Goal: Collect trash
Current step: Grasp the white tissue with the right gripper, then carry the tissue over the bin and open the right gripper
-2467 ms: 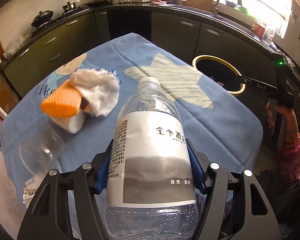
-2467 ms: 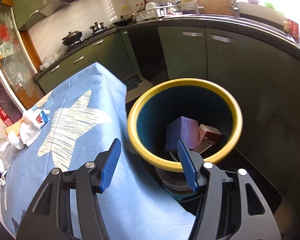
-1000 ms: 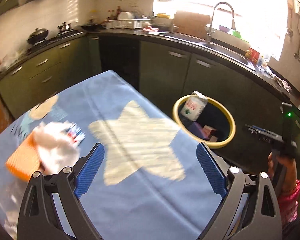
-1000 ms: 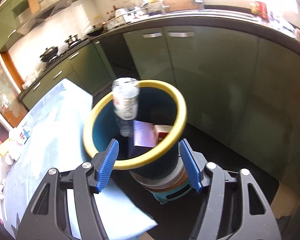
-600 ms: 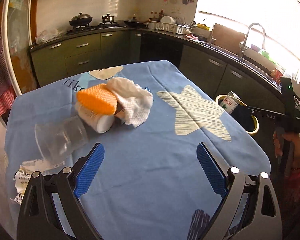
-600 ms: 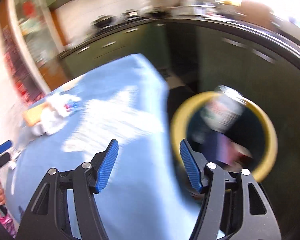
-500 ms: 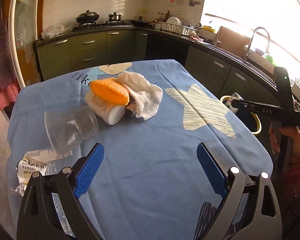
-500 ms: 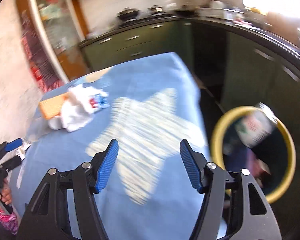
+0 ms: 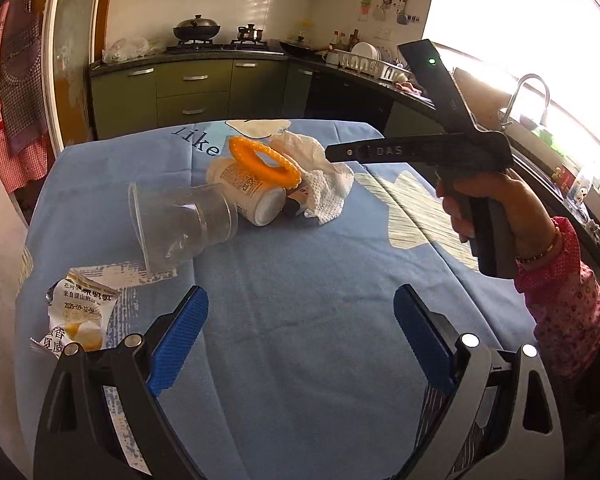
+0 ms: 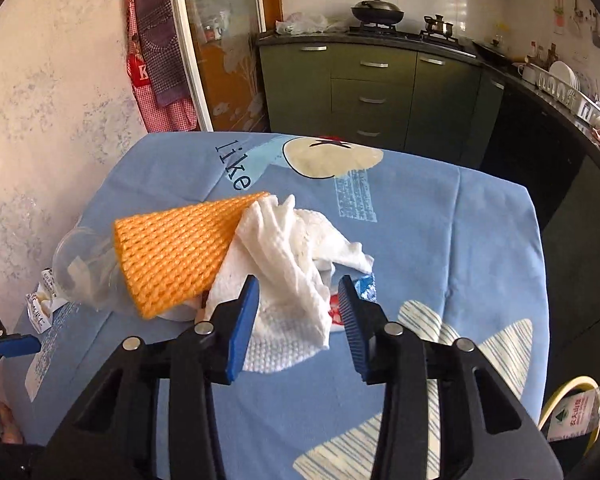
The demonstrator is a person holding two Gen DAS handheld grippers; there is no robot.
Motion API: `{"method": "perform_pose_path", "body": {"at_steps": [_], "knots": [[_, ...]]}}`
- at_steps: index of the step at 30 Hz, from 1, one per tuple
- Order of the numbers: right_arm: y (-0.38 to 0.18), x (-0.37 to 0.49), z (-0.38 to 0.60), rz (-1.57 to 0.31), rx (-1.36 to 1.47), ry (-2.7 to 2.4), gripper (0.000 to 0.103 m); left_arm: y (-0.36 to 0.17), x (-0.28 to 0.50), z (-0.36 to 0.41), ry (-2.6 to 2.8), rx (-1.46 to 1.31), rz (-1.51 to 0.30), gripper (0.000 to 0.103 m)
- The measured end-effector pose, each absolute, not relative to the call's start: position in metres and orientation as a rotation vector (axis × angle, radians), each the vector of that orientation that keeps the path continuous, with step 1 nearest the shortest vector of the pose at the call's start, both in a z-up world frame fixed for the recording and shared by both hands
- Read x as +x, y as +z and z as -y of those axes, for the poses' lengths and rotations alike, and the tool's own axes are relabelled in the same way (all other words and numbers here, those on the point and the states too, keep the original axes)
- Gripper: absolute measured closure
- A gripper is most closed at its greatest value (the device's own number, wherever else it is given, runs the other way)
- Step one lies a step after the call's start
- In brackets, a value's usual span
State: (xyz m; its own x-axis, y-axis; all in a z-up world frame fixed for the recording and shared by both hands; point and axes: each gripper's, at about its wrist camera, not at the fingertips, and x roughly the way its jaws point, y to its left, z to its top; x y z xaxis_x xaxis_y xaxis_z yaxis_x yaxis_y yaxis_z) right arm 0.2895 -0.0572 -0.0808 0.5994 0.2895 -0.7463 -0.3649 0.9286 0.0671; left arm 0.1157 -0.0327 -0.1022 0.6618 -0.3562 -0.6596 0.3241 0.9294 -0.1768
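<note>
Trash lies on the blue tablecloth (image 9: 300, 320): a clear plastic cup (image 9: 180, 222) on its side, a white bottle (image 9: 246, 188), an orange foam net sleeve (image 9: 264, 160), a crumpled white paper towel (image 9: 320, 176) and a torn wrapper (image 9: 78, 316). My left gripper (image 9: 300, 332) is open and empty above the near part of the table. My right gripper (image 10: 298, 316) is open, its jaws on either side of the paper towel (image 10: 292, 256), beside the orange sleeve (image 10: 180, 252). The yellow-rimmed bin (image 10: 560, 396) holds the water bottle (image 10: 576, 412).
The table stands against a pale wall (image 10: 40, 120) on the left. Green kitchen cabinets (image 10: 372, 92) run behind and along the right side. A small blue and red packet (image 10: 364, 284) lies under the towel. The cup also shows in the right wrist view (image 10: 80, 268).
My left gripper released the water bottle, which landed in the bin, and pulled back over the table. My right gripper swung from the bin to the paper towel.
</note>
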Motion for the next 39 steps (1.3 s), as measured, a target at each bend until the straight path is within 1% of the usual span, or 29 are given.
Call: {"method": "perform_pose_path", "body": {"at_steps": [2,5,6,7,8,9,10,25,34,39], "knots": [[-0.085,0.296,0.051,-0.86,-0.108,0.382,0.067,-0.103,0.116,0.031,-0.387,-0.049,-0.755,0.01],[-0.089,0.306,0.042,-0.874,-0.121,0.385,0.071,-0.104,0.116,0.028,-0.387,-0.055,-0.757,0.01],[-0.09,0.309,0.04,-0.877,-0.124,0.386,0.075,-0.105,0.116,0.027,-0.387,-0.059,-0.759,0.01],[-0.091,0.311,0.038,-0.883,-0.126,0.388,0.083,-0.105,0.117,0.026,-0.387,-0.062,-0.761,0.01],[-0.092,0.314,0.036,-0.887,-0.128,0.39,0.089,-0.106,0.117,0.026,-0.387,-0.064,-0.763,0.01],[-0.092,0.315,0.036,-0.887,-0.125,0.39,0.098,-0.106,0.118,0.026,-0.386,-0.064,-0.763,0.01],[-0.09,0.315,0.036,-0.881,-0.119,0.391,0.099,-0.106,0.117,0.025,-0.386,-0.065,-0.762,0.01],[0.009,0.279,0.058,-0.662,-0.048,0.397,0.1,-0.103,0.113,0.035,-0.397,-0.047,-0.753,0.01],[0.068,0.237,0.088,-0.526,-0.046,0.36,0.1,-0.097,0.105,0.041,-0.409,-0.035,-0.742,0.01],[0.091,0.203,0.122,-0.478,-0.067,0.283,0.1,-0.094,0.102,0.048,-0.419,-0.019,-0.74,0.01]]}}
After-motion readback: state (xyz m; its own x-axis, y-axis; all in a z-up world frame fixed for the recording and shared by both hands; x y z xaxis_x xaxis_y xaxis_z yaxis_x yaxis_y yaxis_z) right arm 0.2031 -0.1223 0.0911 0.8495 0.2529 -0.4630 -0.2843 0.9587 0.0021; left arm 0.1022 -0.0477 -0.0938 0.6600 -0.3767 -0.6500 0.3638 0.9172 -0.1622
